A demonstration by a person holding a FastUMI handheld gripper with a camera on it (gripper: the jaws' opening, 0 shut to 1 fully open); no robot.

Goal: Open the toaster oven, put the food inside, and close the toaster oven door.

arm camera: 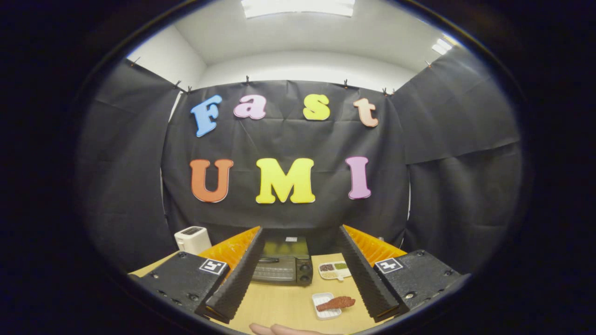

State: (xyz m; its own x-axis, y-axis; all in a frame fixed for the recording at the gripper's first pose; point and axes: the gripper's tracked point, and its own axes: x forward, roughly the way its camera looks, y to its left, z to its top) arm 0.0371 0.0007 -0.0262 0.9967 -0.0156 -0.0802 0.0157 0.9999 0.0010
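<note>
A white toaster (193,239) stands at the table's (284,302) far left corner, a divided condiment dish (334,270) right of the closed toaster oven (281,261) at the far edge. The food (336,303) lies on a white tray (326,305) near the front edge. The gripper (298,265) hovers level, fingers spread wide, empty, with fingertips (279,330) of a hand below.
</note>
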